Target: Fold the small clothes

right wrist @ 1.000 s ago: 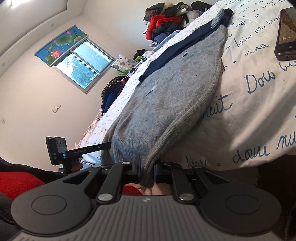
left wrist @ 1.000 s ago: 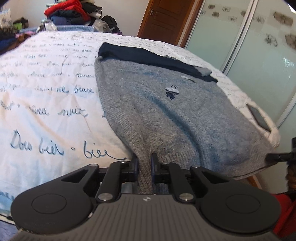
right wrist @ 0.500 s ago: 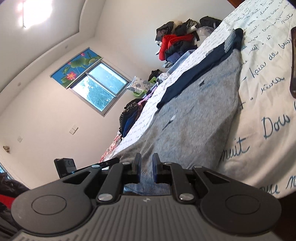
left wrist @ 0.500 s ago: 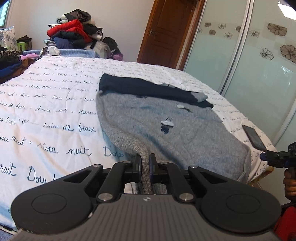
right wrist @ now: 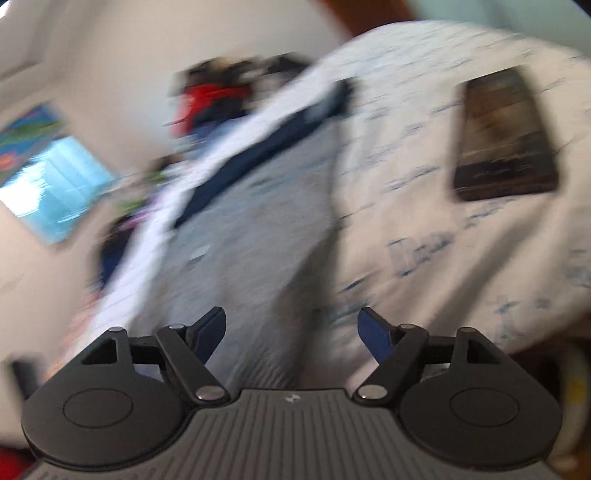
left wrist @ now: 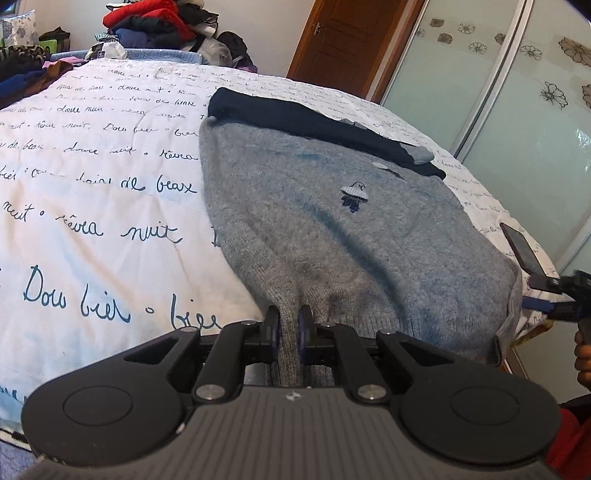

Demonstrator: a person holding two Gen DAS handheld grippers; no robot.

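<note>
A small grey knit sweater [left wrist: 332,229] with a navy collar band and a small embroidered motif lies spread on the bed, its hem at the near edge. My left gripper [left wrist: 287,325] is shut on the sweater's hem near its left corner. In the blurred right wrist view the sweater [right wrist: 258,229] lies ahead and my right gripper [right wrist: 293,328] is wide open and empty just short of the hem. The right gripper also shows in the left wrist view [left wrist: 550,295] at the sweater's right corner.
The bed has a white cover [left wrist: 92,192] with blue handwriting. A dark phone [left wrist: 522,247] lies on the bed right of the sweater, and it also shows in the right wrist view [right wrist: 502,136]. A clothes pile [left wrist: 155,22] sits behind the bed. Glass wardrobe doors [left wrist: 517,110] stand right.
My right gripper has opened and let go of the sweater's hem, and it is moving fast. My left gripper stays shut on the hem, and the sweater has come down flatter on the bed.
</note>
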